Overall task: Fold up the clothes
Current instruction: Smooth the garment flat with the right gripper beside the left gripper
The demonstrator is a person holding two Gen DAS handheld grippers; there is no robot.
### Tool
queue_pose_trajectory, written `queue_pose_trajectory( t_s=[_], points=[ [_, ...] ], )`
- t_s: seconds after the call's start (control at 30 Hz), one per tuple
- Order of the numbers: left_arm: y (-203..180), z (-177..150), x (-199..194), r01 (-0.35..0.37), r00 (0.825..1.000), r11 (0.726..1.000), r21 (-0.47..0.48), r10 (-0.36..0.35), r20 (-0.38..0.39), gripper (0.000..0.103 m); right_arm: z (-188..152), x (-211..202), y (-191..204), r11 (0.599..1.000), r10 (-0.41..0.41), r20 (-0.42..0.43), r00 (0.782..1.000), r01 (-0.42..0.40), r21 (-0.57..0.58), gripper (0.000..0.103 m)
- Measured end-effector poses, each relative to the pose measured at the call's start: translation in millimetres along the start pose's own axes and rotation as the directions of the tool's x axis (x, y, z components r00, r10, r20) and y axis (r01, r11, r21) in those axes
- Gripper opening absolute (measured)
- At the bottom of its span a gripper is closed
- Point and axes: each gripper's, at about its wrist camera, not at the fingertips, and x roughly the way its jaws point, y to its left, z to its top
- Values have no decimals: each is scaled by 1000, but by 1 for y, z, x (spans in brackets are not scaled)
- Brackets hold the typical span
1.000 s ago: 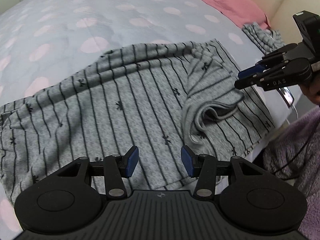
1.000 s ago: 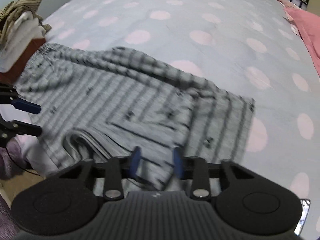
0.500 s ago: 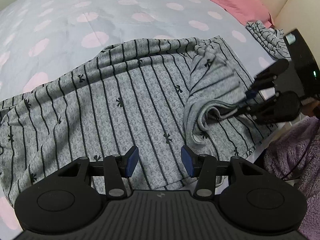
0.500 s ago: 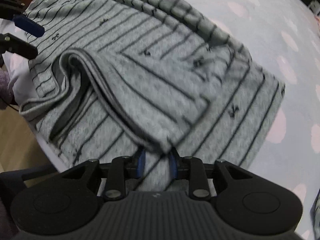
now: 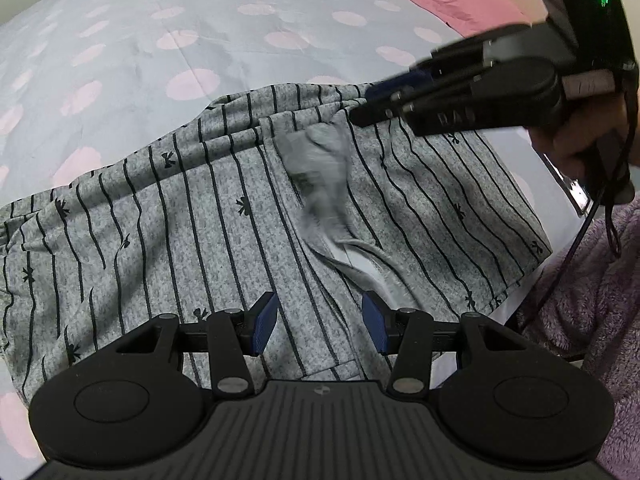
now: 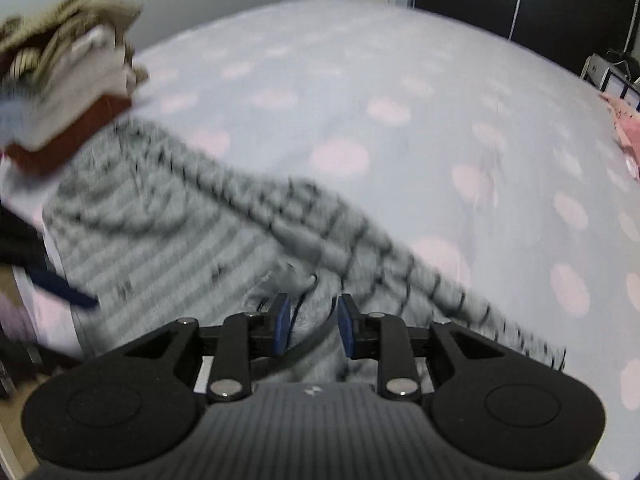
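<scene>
The left tongs (image 5: 319,322) gape wide and low; the right tongs (image 6: 313,330) are raised, jaws narrowly apart.

We see soft, even indoor light with only faint shadows. In the left wrist view the striped garment (image 5: 224,216) is sharp, except a smeared fold at its middle. The right wrist view is motion-blurred throughout; the garment's stripes streak. Both fisheye views bow the bed (image 5: 168,28) around it.
</scene>
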Motion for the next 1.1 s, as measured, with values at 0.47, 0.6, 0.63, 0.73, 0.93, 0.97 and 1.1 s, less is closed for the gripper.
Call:
queue_pose_trajectory(
  t_s=[0.47,0.6,0.63,0.73,0.93,0.97,1.1],
  points=[
    [-45,-18,21,167,985,982,91,-169,18,45,-45,9,16,999,36,-191,981,-41,-23,29],
    [-49,-24,45,86,995,993,84,-82,-50,16,-47,6,20,998,31,-198,980,-42,-52,29],
    [-46,-25,49,72,995,995,70,-68,-68,13,-47,5,20,997,33,-196,980,-45,-55,29],
    [-30,-30,54,56,993,998,-5,-57,-103,4,-47,2,22,996,37,-200,979,-53,-74,29],
    [-18,-40,61,1,988,1000,-23,-5,-155,2,-45,8,26,992,29,-211,977,-54,-113,29],
    [-18,-38,58,2,989,1000,-20,-5,-147,3,-44,10,26,992,26,-211,977,-51,-112,29],
    [-18,-26,41,7,997,1000,-30,-9,-83,18,-37,17,26,993,15,-207,978,-38,-112,29]
  ],
)
